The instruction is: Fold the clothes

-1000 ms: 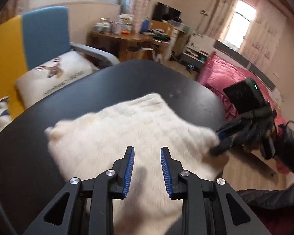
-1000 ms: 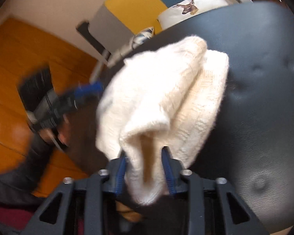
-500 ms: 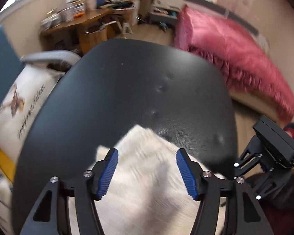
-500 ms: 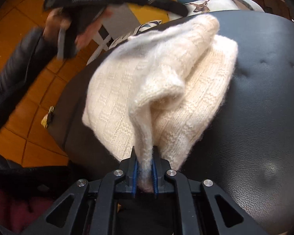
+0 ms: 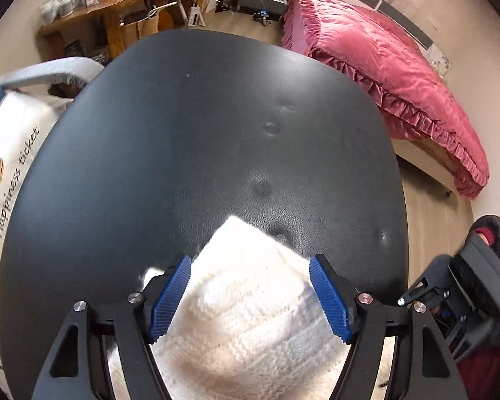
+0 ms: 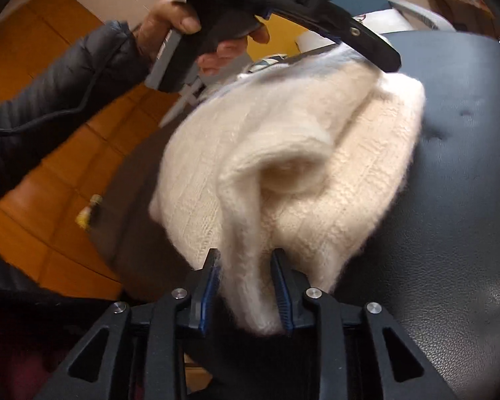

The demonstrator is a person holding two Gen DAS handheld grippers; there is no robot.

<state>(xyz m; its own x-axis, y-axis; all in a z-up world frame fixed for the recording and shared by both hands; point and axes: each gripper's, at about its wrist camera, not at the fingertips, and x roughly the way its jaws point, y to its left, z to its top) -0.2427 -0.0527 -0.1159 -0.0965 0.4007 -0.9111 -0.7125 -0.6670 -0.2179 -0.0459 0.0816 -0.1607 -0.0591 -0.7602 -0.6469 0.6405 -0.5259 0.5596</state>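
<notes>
A fluffy cream-white ribbed knit sweater on a matte black leather tabletop. Black grippers carry ridged blue finger pads. Beyond, a ruffled crimson-pink velvet bedspread.

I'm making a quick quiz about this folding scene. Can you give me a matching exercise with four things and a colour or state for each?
Things:
1. left gripper
2. right gripper
3. sweater
4. bedspread

Colour or state:
A. pink, ruffled along its edge
B. cream knit, lying bunched on the black table
C. jaws wide apart over the knit
D. a fold of knit between its blue pads

Pairs: 1-C, 2-D, 3-B, 4-A
</notes>
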